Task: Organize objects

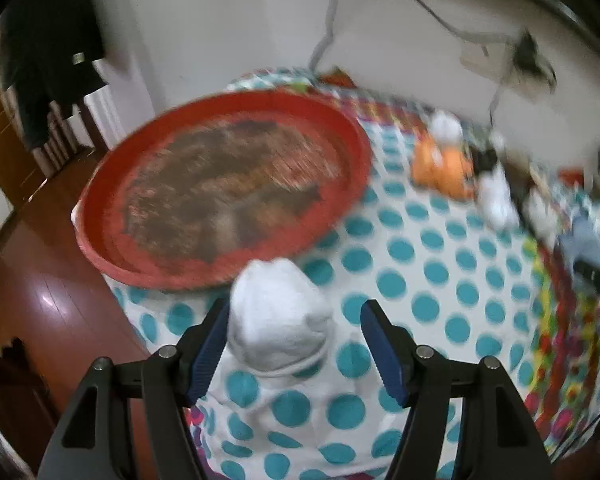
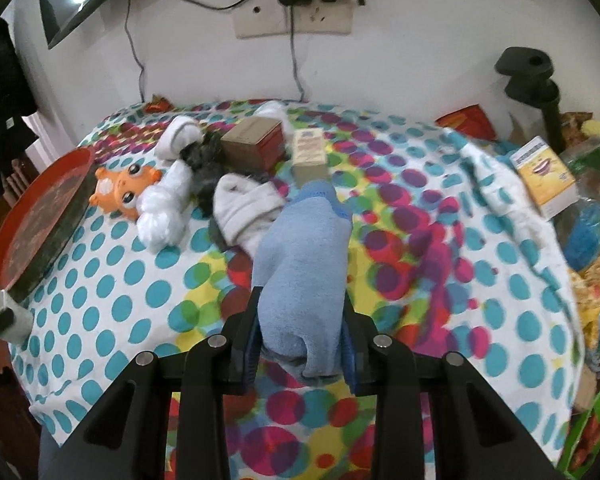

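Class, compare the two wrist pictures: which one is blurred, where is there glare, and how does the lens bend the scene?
Left wrist view: motion-smeared, the red tray streaked, glare on the wooden floor. Right wrist view: much sharper, the blue sock crisp, a bright reflection at the top left corner. Both: fisheye bulge, dark rounded corners.

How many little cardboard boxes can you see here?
3: a brown-and-red box at the back of the table, a tan box right beside it, and a yellow box at the far right. The clutter there may hide more.
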